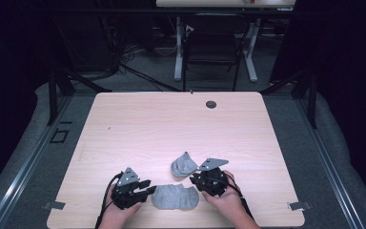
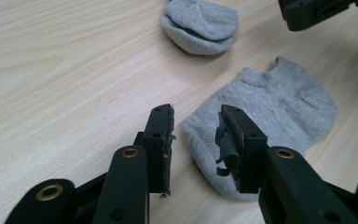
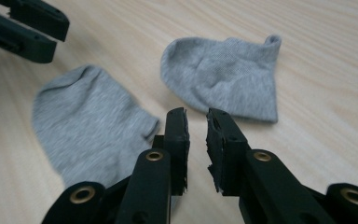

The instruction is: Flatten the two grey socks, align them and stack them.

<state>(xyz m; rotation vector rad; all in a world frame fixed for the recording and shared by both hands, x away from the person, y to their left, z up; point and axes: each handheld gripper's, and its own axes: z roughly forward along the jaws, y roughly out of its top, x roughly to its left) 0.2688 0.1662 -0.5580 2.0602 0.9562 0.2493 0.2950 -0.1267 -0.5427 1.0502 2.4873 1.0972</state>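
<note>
Table: a pale wooden table carries two grey socks near its 6 o'clock edge, with a dark round hole toward 12 o'clock in the high view.

Flat sock: the flat sock lies spread on the wood between the two grippers, close to the front edge. In the left gripper view it sits at 2 o'clock of that gripper's jaws; in the right gripper view it sits at 9 o'clock.

Folded sock: the folded sock lies at 12 o'clock of the flat one in the high view, just apart from it. It shows at 12 o'clock in the left gripper view and at 1 o'clock in the right gripper view.

Left gripper: the left gripper, held in the person's left hand, has its jaws parted with a clear gap. One jaw hangs over the toe end of the flat sock, the other over bare wood; the pads press on nothing.

Right gripper: the right gripper, held in the right hand, has its jaws apart by a narrow gap. Only bare wood shows in the gap, and it holds nothing; the cuff of the flat sock lies just at 9 o'clock of the jaws.

Pads: the worn pads on the left gripper look frayed.
</note>
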